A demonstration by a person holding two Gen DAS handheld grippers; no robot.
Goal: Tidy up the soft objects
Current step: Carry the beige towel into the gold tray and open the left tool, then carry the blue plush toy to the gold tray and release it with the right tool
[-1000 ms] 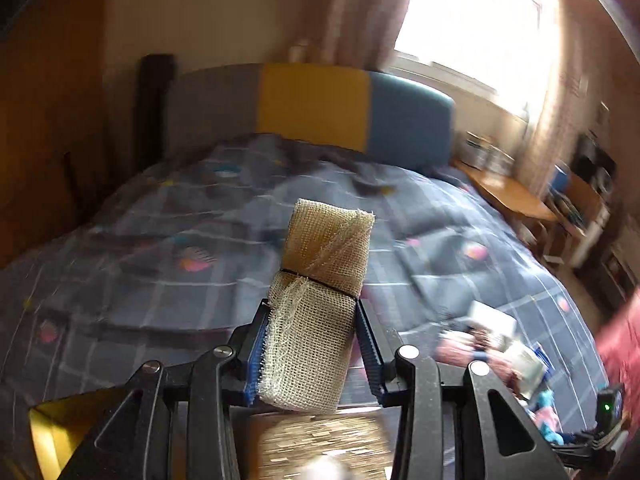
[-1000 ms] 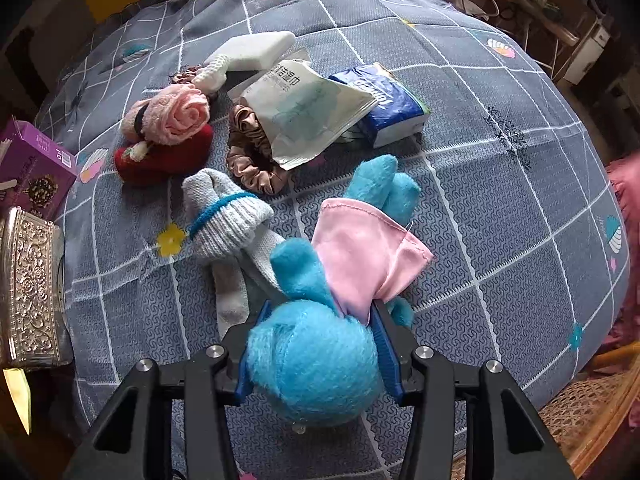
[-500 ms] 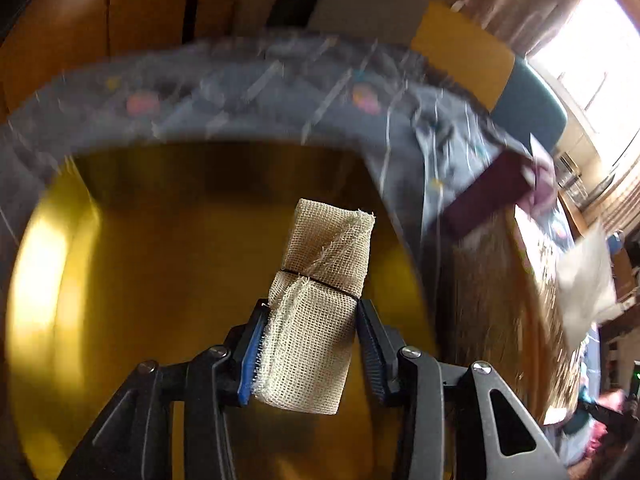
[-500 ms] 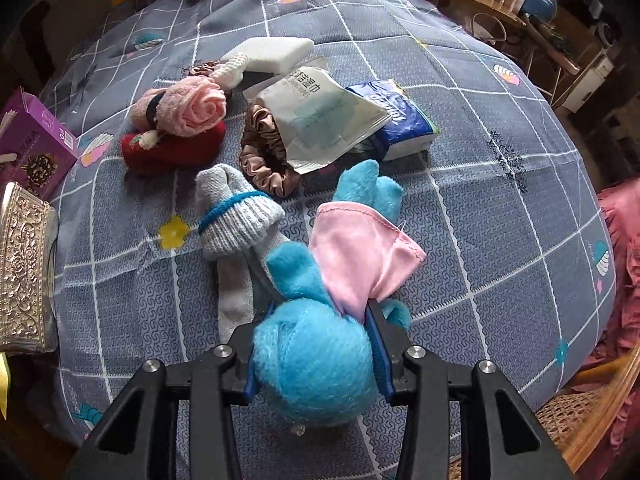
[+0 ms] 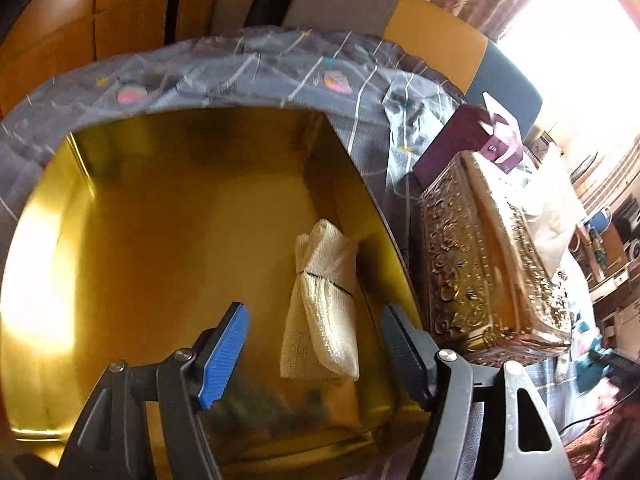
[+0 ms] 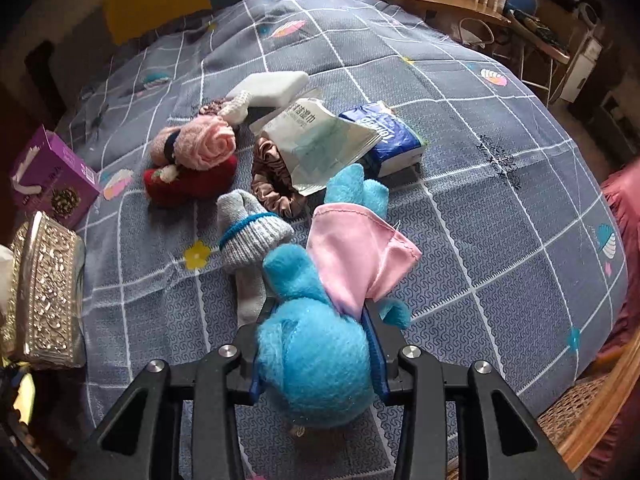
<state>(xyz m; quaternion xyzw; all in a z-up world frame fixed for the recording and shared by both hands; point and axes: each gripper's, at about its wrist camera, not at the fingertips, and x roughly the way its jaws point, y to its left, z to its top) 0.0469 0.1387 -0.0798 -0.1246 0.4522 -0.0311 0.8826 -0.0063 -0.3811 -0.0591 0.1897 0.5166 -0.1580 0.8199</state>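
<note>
Left gripper (image 5: 314, 350) hangs wide open over the gold tin (image 5: 132, 248), and the gauze roll (image 5: 322, 304) lies loose on the tin's floor between the spread jaws, close to the right wall. Beside the tin stands an embossed metal box (image 5: 480, 264). Right gripper (image 6: 316, 356) is clamped tight on the blue plush toy (image 6: 316, 356) above the bedspread (image 6: 500, 208), with a grey sock (image 6: 250, 236) and brown scrunchie (image 6: 272, 184) just beyond.
</note>
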